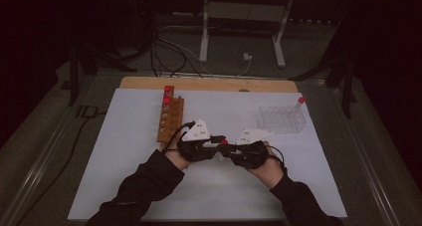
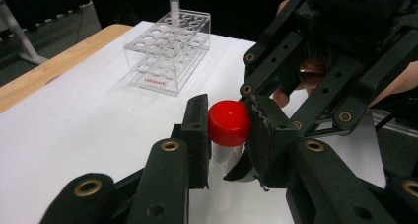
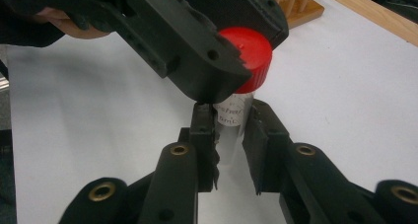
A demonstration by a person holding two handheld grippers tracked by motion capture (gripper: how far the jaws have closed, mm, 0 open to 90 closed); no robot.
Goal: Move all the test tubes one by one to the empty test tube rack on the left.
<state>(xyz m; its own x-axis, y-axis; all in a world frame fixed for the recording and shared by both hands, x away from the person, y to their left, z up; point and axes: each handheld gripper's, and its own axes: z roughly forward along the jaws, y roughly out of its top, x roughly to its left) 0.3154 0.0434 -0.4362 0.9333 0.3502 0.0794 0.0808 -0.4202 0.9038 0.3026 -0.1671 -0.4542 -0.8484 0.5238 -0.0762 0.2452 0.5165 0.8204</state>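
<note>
Mid-handover, above the desk's near middle: tube (image 3: 231, 123) clamped by right gripper (image 3: 230, 135) on its body, by left gripper (image 2: 227, 135) on its red cap (image 2: 228, 122). Still ahead: uncapping or racking in clear rack (image 1: 281, 119).

A sheet (image 1: 124, 156) lies on the table (image 1: 209, 83) and covers most of it. A wooden rack (image 1: 170, 120) stands on the sheet's left half, with two capped tubes (image 1: 167, 94) in its far end. A clear rack (image 1: 281, 119) stands on the sheet's right half, well apart from the wooden rack, with one tube (image 1: 300, 104) in its far right corner. Nearer the person, between the two racks, the left claw (image 1: 215, 140) and the right claw (image 1: 230, 150) meet over the sheet. A tube (image 2: 226, 145) stands upright between them: the left claw grips its cap (image 2: 228, 122), the right claw its body below the cap.
</note>
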